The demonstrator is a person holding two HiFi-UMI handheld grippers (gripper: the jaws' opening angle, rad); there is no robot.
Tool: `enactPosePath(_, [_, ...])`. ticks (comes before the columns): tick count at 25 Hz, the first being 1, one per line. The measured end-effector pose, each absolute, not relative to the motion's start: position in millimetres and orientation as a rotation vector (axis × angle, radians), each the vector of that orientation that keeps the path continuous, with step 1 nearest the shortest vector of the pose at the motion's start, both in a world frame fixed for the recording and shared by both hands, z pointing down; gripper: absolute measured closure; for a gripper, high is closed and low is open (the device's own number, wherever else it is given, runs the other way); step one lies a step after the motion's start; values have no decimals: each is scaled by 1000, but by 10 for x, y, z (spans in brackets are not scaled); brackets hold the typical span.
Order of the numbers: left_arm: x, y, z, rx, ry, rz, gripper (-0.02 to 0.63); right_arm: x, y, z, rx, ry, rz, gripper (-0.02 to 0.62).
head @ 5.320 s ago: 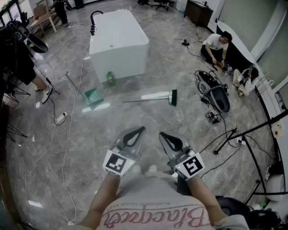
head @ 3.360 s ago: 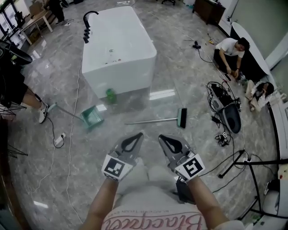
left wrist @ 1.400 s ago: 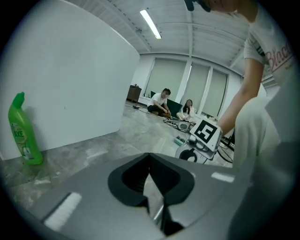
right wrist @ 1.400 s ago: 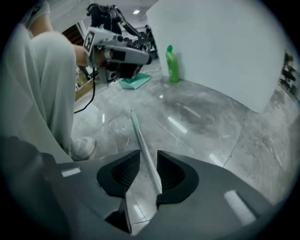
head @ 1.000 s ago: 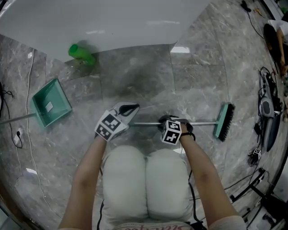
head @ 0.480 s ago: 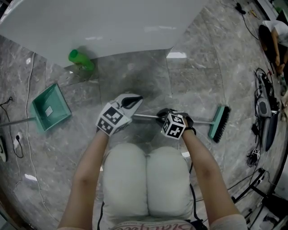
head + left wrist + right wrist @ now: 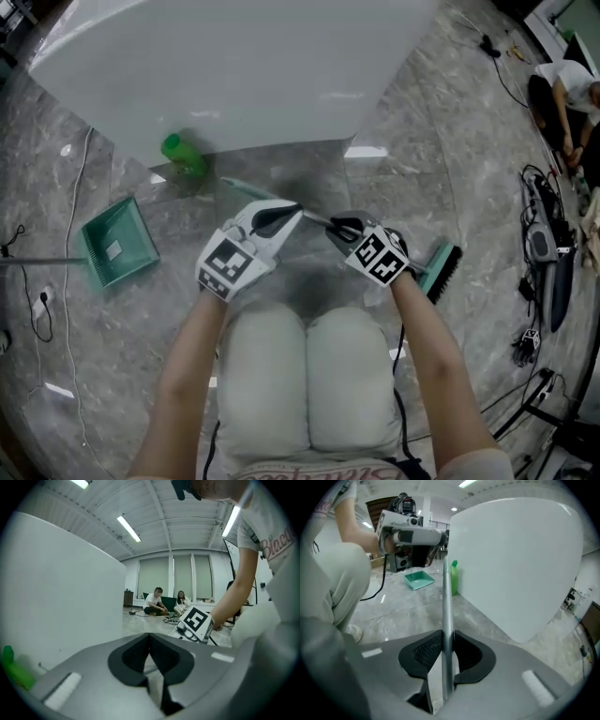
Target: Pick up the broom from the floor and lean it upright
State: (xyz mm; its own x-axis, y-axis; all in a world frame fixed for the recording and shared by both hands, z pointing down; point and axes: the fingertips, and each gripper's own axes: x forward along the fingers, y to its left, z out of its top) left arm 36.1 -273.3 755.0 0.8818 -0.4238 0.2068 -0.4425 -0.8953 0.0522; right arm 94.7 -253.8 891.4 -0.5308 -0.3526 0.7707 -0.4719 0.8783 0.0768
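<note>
Right tool (image 7: 339, 225) has just been closing and is now clamped on the metal handle of the broom (image 7: 439, 272); in the right gripper view the pole runs straight up between its pads. Left tool (image 7: 279, 217) also looks shut on the handle, further along toward its free end. A moment ago the broom lay flat on the floor (image 7: 422, 169) before the person's knees. Now both tools have risen and the handle slopes, with its free end up toward the white bathtub (image 7: 234, 75) and the green brush head low at the right. The pick-up looks done. What remains is to swing the pole upright and rest it against something, probably the tub's side.
</note>
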Motion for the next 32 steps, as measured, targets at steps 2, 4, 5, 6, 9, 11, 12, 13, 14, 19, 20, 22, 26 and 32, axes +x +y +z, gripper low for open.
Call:
enactPosePath(2, [347, -2797, 7454, 2958, -716, 259, 606, 948, -2743, 8699, 666, -2214, 169, 509])
enactPosePath(4, [347, -2871, 7342, 2964, -757, 219, 606, 944, -2951, 8452, 746, -2251, 155, 509])
enactPosePath(5, [349, -2903, 7283, 2967, -775, 198, 606, 932, -3051, 8312, 788, -2274, 144, 509])
enactPosePath(6, [348, -2924, 7229, 2969, -791, 179, 606, 910, -3142, 8165, 829, -2302, 132, 509])
enactPosePath(9, [331, -2951, 7116, 2976, -837, 138, 606, 837, -3392, 7716, 958, -2394, 94, 509])
enactPosePath(11, [320, -2984, 7077, 2979, -869, 125, 606, 810, -3575, 7435, 1054, -2438, 73, 509])
enactPosePath(12, [311, -3006, 7063, 2978, -887, 120, 606, 798, -3668, 7310, 1103, -2454, 67, 509])
enactPosePath(13, [298, -3030, 7051, 2974, -906, 114, 606, 784, -3761, 7192, 1152, -2467, 63, 509])
enactPosePath(14, [281, -3054, 7036, 2970, -924, 107, 606, 767, -3849, 7079, 1200, -2479, 58, 509])
enactPosePath(19, [189, -3151, 6957, 2954, -1024, 66, 606, 685, -4154, 6648, 1409, -2497, 29, 509])
enactPosePath(20, [170, -3170, 6941, 2952, -1051, 69, 606, 678, -4202, 6601, 1451, -2484, 31, 508])
enactPosePath(22, [130, -3207, 6915, 2955, -1111, 99, 606, 656, -4291, 6539, 1527, -2448, 46, 506])
enactPosePath(26, [103, -3271, 6818, 2965, -1178, 114, 606, 577, -4457, 6432, 1626, -2405, 58, 505])
enactPosePath(32, [-6, -3322, 6723, 2943, -1228, 84, 606, 468, -4694, 6350, 1703, -2347, 62, 506])
